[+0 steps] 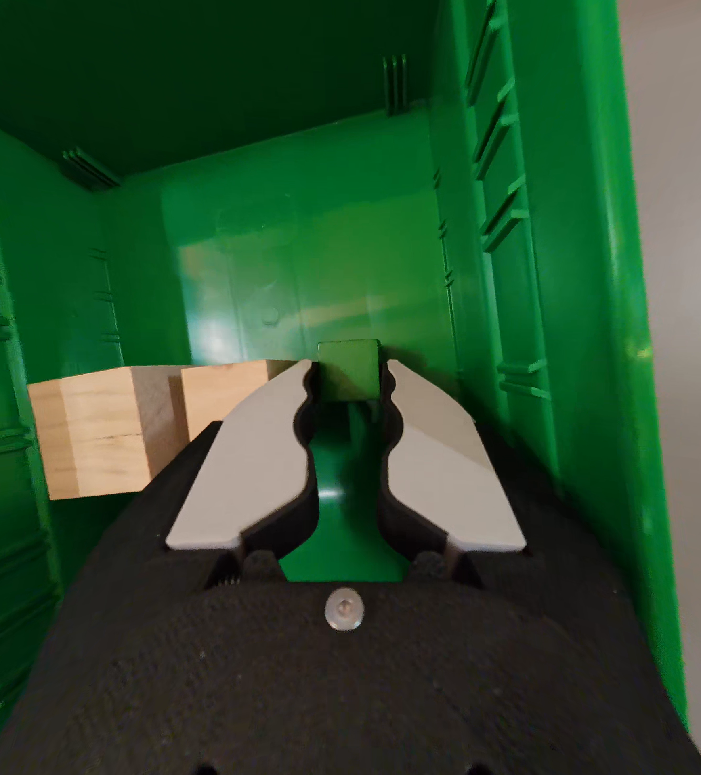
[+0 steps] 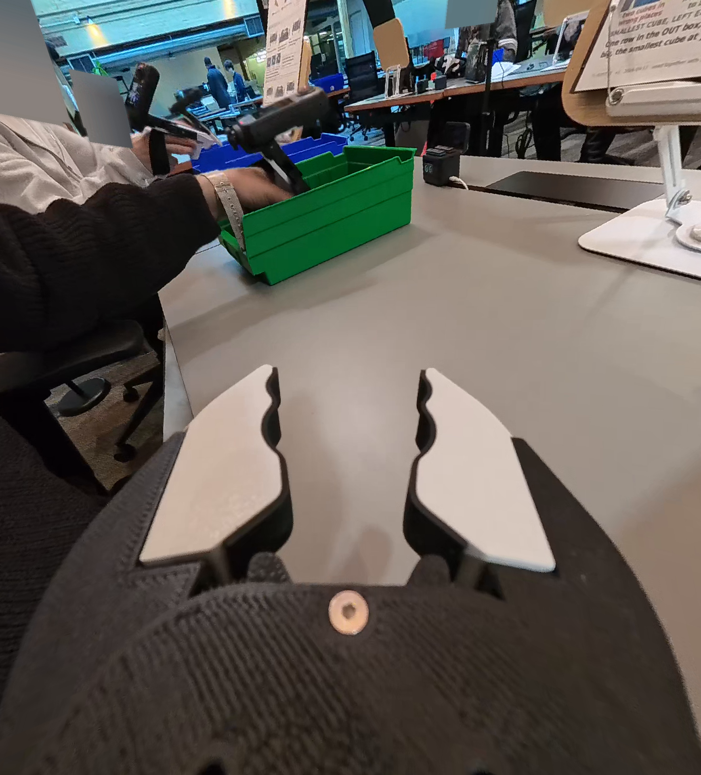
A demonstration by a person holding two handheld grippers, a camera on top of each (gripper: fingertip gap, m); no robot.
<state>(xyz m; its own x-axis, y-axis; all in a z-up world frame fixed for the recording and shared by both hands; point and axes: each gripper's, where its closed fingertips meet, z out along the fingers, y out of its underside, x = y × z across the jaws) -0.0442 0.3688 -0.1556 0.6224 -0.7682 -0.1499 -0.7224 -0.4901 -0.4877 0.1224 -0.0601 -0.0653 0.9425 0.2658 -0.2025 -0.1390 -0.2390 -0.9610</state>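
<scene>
Inside the green bin, two wooden blocks lie at my left, side by side. My left gripper is clamped on a small green cube, held between my fingertips just right of the blocks and near the bin's right wall. My right gripper hovers over the bare grey table, jaws apart and empty, well apart from the bin. A white stand sits at far right.

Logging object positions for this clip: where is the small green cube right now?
In the left wrist view, the green cube sits inside the green bin, clamped between the left gripper fingertips, with two wooden blocks just to its left.
</scene>
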